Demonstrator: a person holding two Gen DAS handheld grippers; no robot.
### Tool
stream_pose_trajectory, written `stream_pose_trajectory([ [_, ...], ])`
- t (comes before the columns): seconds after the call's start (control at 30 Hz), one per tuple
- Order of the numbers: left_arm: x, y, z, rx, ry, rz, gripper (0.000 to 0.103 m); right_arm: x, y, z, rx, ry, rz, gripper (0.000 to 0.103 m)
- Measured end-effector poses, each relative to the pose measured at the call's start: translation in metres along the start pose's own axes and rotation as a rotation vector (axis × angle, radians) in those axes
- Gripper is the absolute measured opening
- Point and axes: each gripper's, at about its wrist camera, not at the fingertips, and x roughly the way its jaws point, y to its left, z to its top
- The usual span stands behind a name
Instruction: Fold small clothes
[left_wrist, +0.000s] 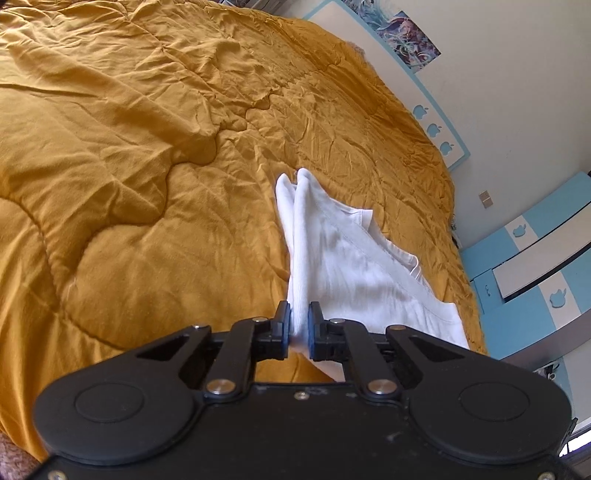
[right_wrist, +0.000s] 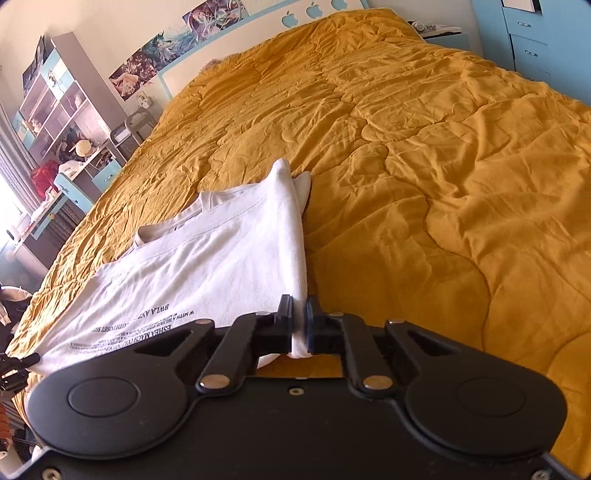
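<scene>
Left wrist, left hand-held gripper (left_wrist: 299, 314) pinching white T-shirt (left_wrist: 354, 266), mustard quilt (left_wrist: 129, 147)

Both views bright, daylight. Right wrist view: source looks to be the window (right_wrist: 11, 206) at far left, blown out to white glare. Yellow quilt (right_wrist: 424, 155) evenly lit, with soft shadows in its creases; a darker shadow falls on it just beside the raised edge of the white shirt (right_wrist: 207, 258). Left wrist view: shirt folds (left_wrist: 347, 258) slightly smeared, highlights near clipping. Strong fisheye bending at the edges of both views; headboard (left_wrist: 432, 96) curves. Corners dark and vignetted. Black gripper bodies in the foreground sharp, with a dull sheen.
</scene>
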Motion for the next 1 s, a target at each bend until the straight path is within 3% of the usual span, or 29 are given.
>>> stream_pose_trajectory([
  [0.1, 0.02, 0.022, -0.008, -0.039, 0.053, 0.027, 0.008, 0.016, -0.015, -0.01, 0.029, 0.047, -0.03, 0.003],
  [0.2, 0.017, 0.022, -0.006, -0.023, 0.049, 0.007, 0.011, 0.017, -0.024, -0.018, 0.088, 0.037, -0.013, 0.005],
  [0.23, 0.013, 0.018, -0.005, -0.011, 0.043, 0.012, 0.015, 0.014, -0.022, -0.019, 0.089, 0.035, -0.013, 0.01],
  [0.27, 0.01, 0.015, -0.003, 0.005, 0.044, 0.019, 0.025, 0.011, -0.02, -0.018, 0.081, 0.032, -0.02, 0.013],
  [0.33, -0.001, 0.001, 0.003, 0.076, 0.027, 0.041, 0.045, 0.003, -0.011, -0.013, 0.051, 0.009, -0.057, 0.032],
  [0.4, -0.011, -0.014, 0.009, 0.138, -0.014, 0.062, 0.046, -0.004, 0.004, -0.004, 0.015, -0.041, -0.09, 0.033],
  [0.53, -0.012, -0.053, 0.019, 0.235, -0.045, 0.026, 0.051, -0.004, 0.047, 0.022, -0.046, -0.142, -0.043, 0.033],
  [0.67, 0.014, -0.083, 0.014, 0.297, -0.022, 0.005, 0.054, 0.031, 0.098, 0.046, -0.067, -0.145, 0.101, 0.033],
  [0.87, 0.069, -0.099, 0.002, 0.315, 0.096, 0.126, 0.054, 0.111, 0.164, 0.063, -0.118, -0.099, 0.169, 0.033],
  [1.0, 0.088, -0.091, -0.004, 0.315, 0.14, 0.166, 0.054, 0.17, 0.196, 0.075, -0.205, -0.047, 0.081, 0.033],
])
